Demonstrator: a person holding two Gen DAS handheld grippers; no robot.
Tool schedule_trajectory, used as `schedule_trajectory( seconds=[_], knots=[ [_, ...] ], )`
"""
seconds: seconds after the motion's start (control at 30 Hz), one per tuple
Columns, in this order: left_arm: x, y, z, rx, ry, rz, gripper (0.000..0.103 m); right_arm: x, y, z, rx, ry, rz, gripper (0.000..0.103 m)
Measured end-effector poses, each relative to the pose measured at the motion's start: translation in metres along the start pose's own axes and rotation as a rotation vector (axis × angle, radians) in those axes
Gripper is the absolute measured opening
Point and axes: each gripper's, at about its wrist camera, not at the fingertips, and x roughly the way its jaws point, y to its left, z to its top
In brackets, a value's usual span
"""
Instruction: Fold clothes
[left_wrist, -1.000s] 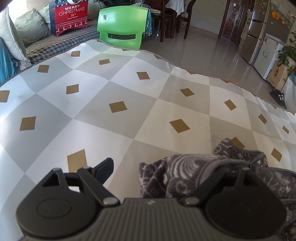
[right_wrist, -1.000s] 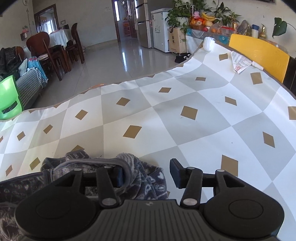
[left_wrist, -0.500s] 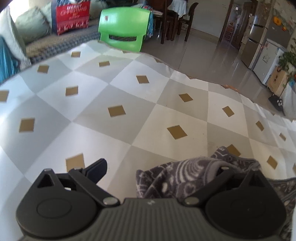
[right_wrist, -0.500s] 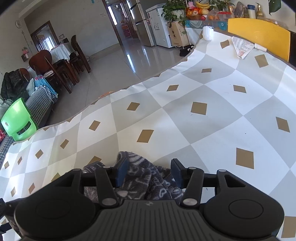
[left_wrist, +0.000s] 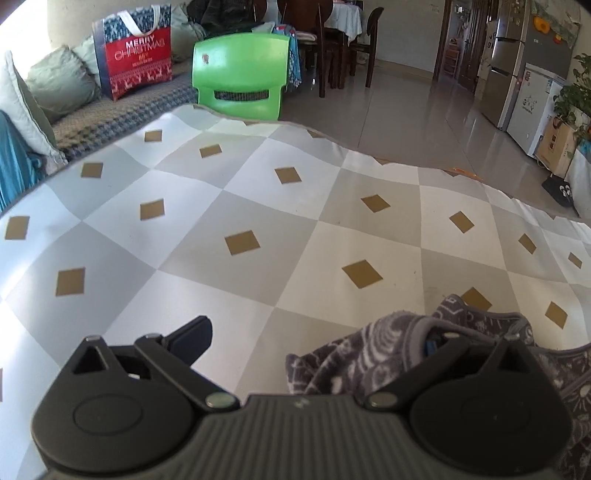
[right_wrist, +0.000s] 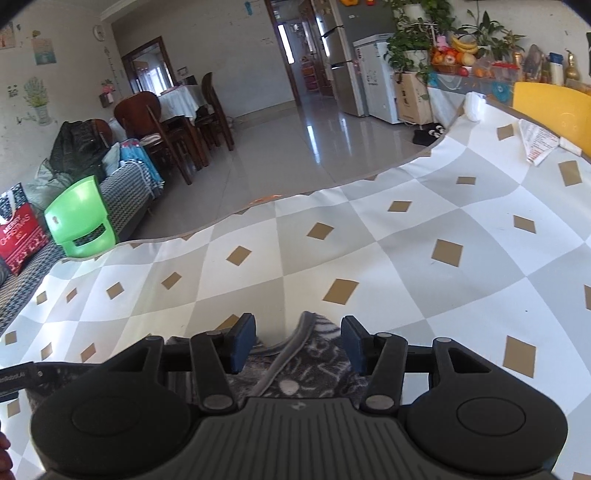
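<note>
Big table covered with a diamond-pattern tablecloth (left_wrist: 258, 206) in grey, white and gold fills most of both views. Behind its far edge there's a green plastic chair (left_wrist: 240, 75) next to a sofa (left_wrist: 122, 118) with a red Christmas bag (left_wrist: 136, 62) on it, and a yellow chair (right_wrist: 554, 110) at the other end of the table. The thing to fold, a grey patterned fleece garment (left_wrist: 369, 354), sits bunched up on the cloth at the near edge, right under both tools. The left gripper (left_wrist: 317, 339) is spread wide open, one finger over bare cloth, the other buried in the fabric without pinching it. The right gripper (right_wrist: 297, 341) is about half open with a ridge of the garment poking up between its blue pads (right_wrist: 242, 343), but they don't look pressed on it.
</note>
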Motion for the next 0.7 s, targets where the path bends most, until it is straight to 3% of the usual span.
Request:
schedule_trajectory(
  seconds=[0.07,0.23,0.37,0.47,0.53,0.7],
  knots=[
    [0.005,0.007,0.0,-0.048,0.033,-0.053,0.103,0.003,0.003,-0.002,-0.006,0.017,0.03,0.05],
    [-0.003,0.008,0.007,-0.009,-0.037,0.038,0.103,0.019,0.01,-0.014,-0.048,0.106,0.05,0.05],
    [-0.003,0.004,0.007,0.027,-0.043,0.087,0.103,0.033,0.003,-0.022,-0.012,0.163,-0.045,0.05],
    [0.012,0.014,0.007,-0.056,0.067,-0.027,0.103,0.039,-0.009,-0.025,0.059,0.191,-0.053,0.05],
    [0.019,0.021,0.004,-0.114,0.095,-0.113,0.103,0.04,-0.013,-0.026,0.082,0.201,-0.063,0.05],
    [0.016,0.019,0.001,-0.091,0.064,-0.081,0.103,0.038,-0.011,-0.025,0.044,0.179,-0.071,0.05]
  ],
)
